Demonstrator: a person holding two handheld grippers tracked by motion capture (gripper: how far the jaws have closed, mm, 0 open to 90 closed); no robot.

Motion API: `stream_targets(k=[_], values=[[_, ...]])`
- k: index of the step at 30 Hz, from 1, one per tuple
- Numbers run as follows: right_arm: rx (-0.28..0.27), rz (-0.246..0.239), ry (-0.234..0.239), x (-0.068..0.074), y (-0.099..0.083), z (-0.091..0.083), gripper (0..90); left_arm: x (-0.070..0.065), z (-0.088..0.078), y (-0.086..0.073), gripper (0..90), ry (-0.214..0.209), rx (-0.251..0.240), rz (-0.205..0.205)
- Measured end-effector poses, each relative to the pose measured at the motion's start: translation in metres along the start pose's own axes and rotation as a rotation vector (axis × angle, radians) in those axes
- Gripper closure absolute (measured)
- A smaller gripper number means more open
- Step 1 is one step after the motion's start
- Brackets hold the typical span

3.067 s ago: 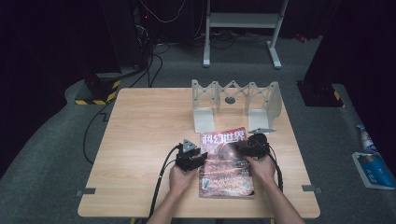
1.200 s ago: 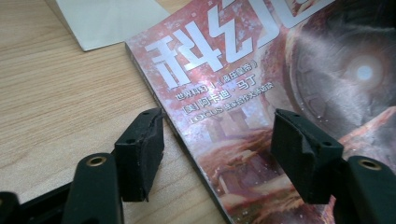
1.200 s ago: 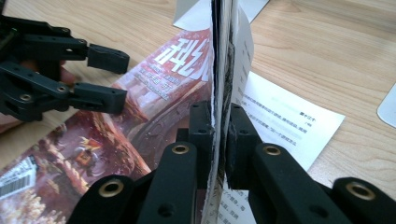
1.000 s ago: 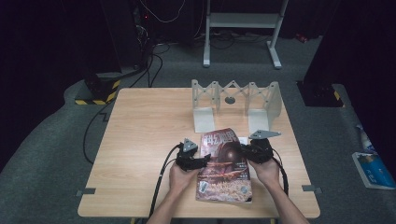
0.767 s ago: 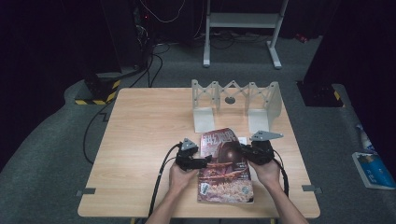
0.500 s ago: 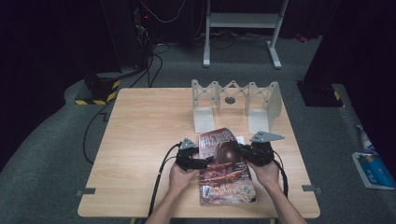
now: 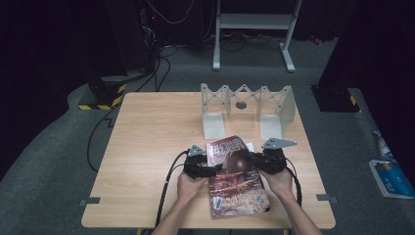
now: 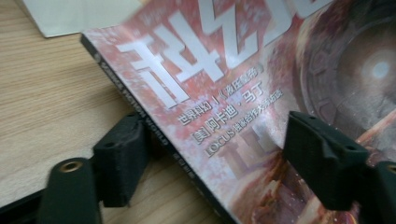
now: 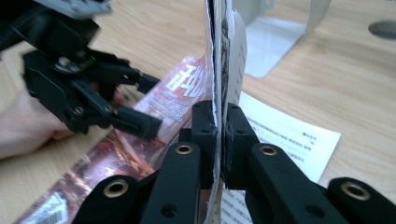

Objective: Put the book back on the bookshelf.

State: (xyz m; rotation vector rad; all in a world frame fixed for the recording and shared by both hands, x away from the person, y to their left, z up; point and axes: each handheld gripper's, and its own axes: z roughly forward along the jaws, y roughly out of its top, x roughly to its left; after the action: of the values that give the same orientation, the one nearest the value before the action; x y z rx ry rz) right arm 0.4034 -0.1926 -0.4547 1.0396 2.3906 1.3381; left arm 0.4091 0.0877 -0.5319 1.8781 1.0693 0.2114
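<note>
While the right gripper [image 7: 258, 163] is pinching the right-hand edge of the magazine [image 7: 237, 178] and lifting it off the table [image 7: 147, 147], as the right gripper view is showing with pages clamped upright between the pressed-together jaws, the left gripper [image 8: 210, 172] is standing spread, its jaws having just been opening, straddling the spine without pressing it. The magazine is lying near the table's near edge, right of centre, long axis running near-to-far, title end pointing toward the grey rack [image 7: 247, 110]. I judge the lifting begun, standing it in the rack remaining.
</note>
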Motion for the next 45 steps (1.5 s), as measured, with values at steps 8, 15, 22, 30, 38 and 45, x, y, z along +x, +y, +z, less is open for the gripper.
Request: stream_targets(k=[8,15,22,30,38,45], values=[[0.061,0.064,-0.011,-0.013,-0.017,0.012,84.2,-0.003,0.0,-0.001,41.2,0.04,0.004,0.043],[0.075,0.128,-0.001,-0.024,-0.025,0.016,80.8,-0.001,-0.001,-0.002,50.1,0.018,-0.002,0.014],[0.141,0.13,-0.124,-0.03,-0.032,0.004,70.7,0.0,-0.001,-0.002,53.6,0.009,-0.003,0.0],[0.155,0.216,-0.235,-0.047,-0.04,-0.003,75.4,0.001,-0.001,-0.002,53.8,0.007,-0.002,-0.012],[0.236,0.197,-0.277,-0.05,-0.033,0.02,78.4,0.002,-0.002,0.0,53.6,-0.006,-0.002,-0.028],[0.27,0.17,-0.267,-0.051,-0.031,0.032,82.1,0.005,0.002,0.005,51.6,0.003,0.014,-0.029]])
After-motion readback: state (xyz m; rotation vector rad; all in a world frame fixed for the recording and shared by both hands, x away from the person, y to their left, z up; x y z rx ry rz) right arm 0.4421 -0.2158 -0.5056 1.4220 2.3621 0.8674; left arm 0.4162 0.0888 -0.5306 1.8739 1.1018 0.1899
